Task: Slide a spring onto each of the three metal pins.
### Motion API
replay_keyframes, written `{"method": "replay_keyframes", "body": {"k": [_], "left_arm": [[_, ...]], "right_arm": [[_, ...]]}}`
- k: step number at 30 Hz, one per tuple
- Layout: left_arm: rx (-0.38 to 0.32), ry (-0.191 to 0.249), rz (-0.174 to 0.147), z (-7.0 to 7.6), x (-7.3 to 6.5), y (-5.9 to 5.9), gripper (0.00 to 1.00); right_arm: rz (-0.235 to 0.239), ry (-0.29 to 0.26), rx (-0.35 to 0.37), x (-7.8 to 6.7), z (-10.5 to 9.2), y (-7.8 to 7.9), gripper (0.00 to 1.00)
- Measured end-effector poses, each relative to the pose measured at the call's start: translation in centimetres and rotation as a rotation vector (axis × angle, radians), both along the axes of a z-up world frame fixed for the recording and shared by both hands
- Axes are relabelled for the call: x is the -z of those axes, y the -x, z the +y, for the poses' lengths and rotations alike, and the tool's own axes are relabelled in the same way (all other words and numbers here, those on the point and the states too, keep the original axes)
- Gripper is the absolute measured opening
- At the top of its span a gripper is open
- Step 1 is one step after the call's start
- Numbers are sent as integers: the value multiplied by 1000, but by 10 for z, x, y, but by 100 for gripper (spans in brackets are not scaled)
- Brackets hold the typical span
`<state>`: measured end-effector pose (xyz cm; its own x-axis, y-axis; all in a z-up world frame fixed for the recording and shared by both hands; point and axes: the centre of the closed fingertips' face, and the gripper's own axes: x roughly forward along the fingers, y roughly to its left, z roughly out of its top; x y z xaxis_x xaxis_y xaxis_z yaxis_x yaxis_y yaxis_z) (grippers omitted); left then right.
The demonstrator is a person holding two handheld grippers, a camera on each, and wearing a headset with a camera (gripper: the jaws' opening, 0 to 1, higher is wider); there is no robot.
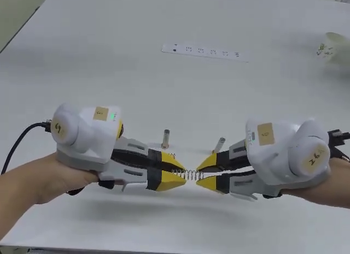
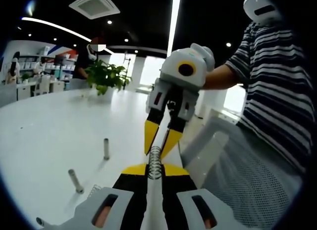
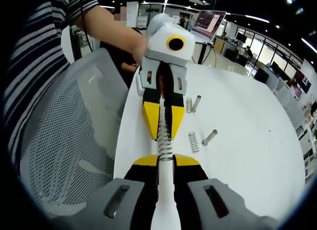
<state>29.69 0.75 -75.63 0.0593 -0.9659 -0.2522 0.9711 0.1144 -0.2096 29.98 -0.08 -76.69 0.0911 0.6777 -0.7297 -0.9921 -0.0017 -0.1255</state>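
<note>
So the left gripper [image 2: 155,169] has its yellow tips pinched on one end of a spring [image 2: 155,160], and straight ahead the right gripper [image 2: 159,142] is nipping the other end. Left of the claw on the white table [image 2: 44,131]: an upright pin [image 2: 106,149], a nearer leaning pin [image 2: 75,181], and a loose spring [image 2: 94,190] right beside the jaw.

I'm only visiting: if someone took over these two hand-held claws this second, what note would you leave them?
Left claw: shut on one end of a spring, held off the table.
Right claw: shut on the other end of that spring.
On the table: an upright pin, a second pin and a loose spring lying between them.
Done: nothing that shows; both pins look bare.
Left: a spring onto each of the three pins.
</note>
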Motion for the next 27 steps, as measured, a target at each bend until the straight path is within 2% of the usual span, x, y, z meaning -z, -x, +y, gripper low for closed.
{"method": "replay_keyframes", "body": {"k": [5,12,22,27], "left_arm": [[-8,-5,-5,0,2,-1,2],[-9,-38,-19,0,9,-2,2],[-10,-50,-35,-3,9,-4,2],[-5,-43,-41,-8,5,-4,2]], "right_arm": [[-1,-16,-2,-12,2,-1,7],[-9,-52,-13,-24,12,1,7],[29,-153,25,-39,28,1,7],[6,-190,24,-46,39,0,7]]}}
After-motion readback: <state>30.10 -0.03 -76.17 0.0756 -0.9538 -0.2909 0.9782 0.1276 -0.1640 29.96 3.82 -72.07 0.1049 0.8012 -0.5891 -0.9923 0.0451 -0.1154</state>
